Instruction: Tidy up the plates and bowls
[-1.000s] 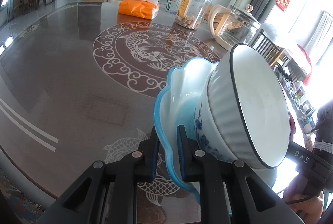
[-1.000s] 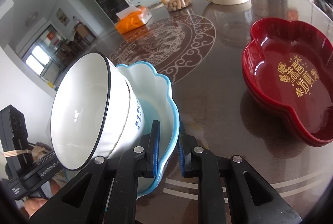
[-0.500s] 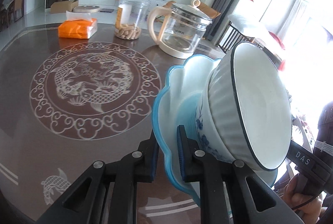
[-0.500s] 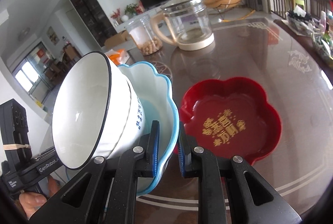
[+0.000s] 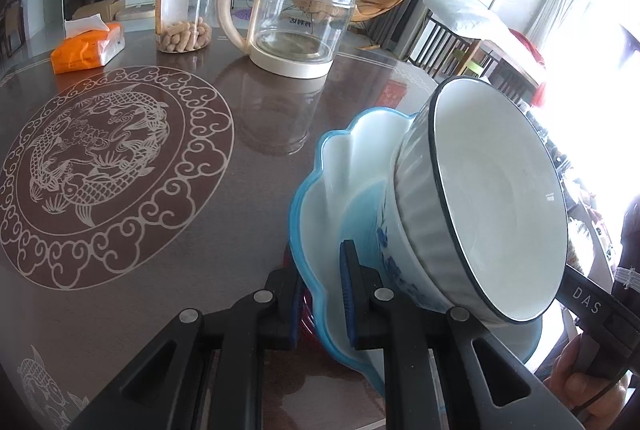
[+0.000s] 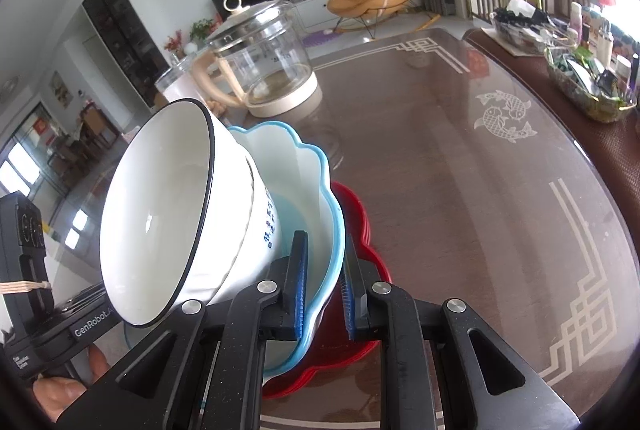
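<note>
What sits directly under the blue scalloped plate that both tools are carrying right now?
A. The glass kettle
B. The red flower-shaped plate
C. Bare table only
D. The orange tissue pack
B: in the right wrist view the red flower-shaped plate shows just beneath the rim of the blue scalloped plate, while the glass kettle stands farther back on the table.

The left claw (image 5: 320, 294) pinches the blue plate's (image 5: 344, 166) rim; a white bowl (image 5: 480, 206) sits in it.
</note>
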Tool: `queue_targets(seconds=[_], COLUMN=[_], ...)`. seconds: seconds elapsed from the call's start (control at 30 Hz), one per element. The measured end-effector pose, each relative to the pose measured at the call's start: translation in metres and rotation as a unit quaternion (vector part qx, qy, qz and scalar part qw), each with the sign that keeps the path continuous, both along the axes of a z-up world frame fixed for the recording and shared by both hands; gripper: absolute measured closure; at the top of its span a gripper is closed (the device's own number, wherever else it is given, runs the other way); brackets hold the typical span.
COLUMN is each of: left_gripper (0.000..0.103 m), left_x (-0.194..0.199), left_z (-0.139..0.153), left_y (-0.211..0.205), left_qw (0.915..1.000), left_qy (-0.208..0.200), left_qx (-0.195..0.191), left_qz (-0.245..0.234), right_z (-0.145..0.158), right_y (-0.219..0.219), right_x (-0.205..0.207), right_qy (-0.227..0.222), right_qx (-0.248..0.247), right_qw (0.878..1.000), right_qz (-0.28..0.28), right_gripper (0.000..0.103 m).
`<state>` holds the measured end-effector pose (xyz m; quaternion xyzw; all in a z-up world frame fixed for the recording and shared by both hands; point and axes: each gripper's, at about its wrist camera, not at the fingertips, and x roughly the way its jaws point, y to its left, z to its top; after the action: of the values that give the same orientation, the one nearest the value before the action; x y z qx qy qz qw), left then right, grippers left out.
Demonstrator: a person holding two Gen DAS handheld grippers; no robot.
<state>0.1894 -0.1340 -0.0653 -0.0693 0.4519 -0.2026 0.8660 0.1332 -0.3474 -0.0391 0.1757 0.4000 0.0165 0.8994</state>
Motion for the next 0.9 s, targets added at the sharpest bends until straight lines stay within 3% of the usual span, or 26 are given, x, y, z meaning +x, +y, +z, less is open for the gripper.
queue_targets(seconds=[0.3,0.57,0.6,0.63,0.7,0.77,0.9], left_gripper=[0.088,0.081,0.078,0.056,0.025,0.021,0.021], left_x=[-0.005,-0.007,-0.01,-0.012,-0.018,-0.023,-0.025], left_z=[-0.01,0.001,0.004,0.007,0.016,0.024,0.025], left_y=[-0.01,-0.001,0.001,0.003,0.015,0.027,0.04], left_qw=[0.9994,0.9996,0.9995,0.9994,0.9992,0.9979,0.9971], left_qy=[-0.016,-0.004,-0.005,-0.008,-0.028,-0.051,-0.044], left_qx=[0.026,0.016,0.02,0.032,0.024,0.013,0.034], left_qz=[-0.016,-0.023,-0.022,-0.011,0.016,0.037,0.052], right_z=[-0.019,-0.018,-0.017,-0.015,-0.014,-0.013,-0.01], right_y=[-0.009,-0.012,-0.012,-0.013,-0.018,-0.022,-0.026], right_x=[-0.003,-0.002,-0.004,-0.006,-0.009,-0.011,-0.015], right_qy=[0.003,-0.001,-0.003,-0.005,-0.01,-0.013,-0.013], right_qx=[-0.002,0.002,-0.001,-0.006,-0.006,-0.003,-0.009], right_qw=[1.0,1.0,1.0,1.0,1.0,1.0,1.0], right_qz=[-0.003,0.015,0.014,0.011,0.002,-0.001,-0.007], right_gripper=[0.085,0.078,0.076,0.072,0.058,0.054,0.054])
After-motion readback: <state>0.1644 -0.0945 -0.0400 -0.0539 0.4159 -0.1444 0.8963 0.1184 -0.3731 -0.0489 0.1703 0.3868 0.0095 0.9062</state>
